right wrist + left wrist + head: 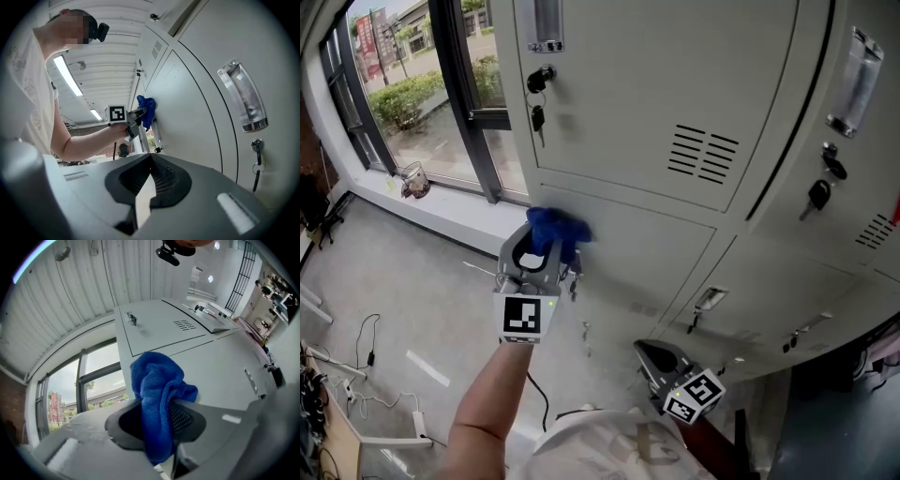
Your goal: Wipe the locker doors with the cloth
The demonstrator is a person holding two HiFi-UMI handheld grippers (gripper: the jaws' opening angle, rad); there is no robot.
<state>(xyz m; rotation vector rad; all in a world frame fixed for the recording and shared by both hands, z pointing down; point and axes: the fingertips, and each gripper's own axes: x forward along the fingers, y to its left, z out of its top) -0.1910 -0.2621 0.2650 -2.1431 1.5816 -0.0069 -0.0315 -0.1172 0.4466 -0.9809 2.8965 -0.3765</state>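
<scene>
Flat locker door (656, 253) unobstructed, keys (538, 114) jutting above, open floor (403, 281) left.

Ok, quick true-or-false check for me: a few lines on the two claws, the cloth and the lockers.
1. The left claw is shut on the blue cloth. True.
2. The cloth is up against a locker door. True.
3. The right claw holds a second cloth. False: it is shut with nothing in it.
4. None of the locks has a key in it. False: a key hangs from the lock of the door above the cloth.
</scene>
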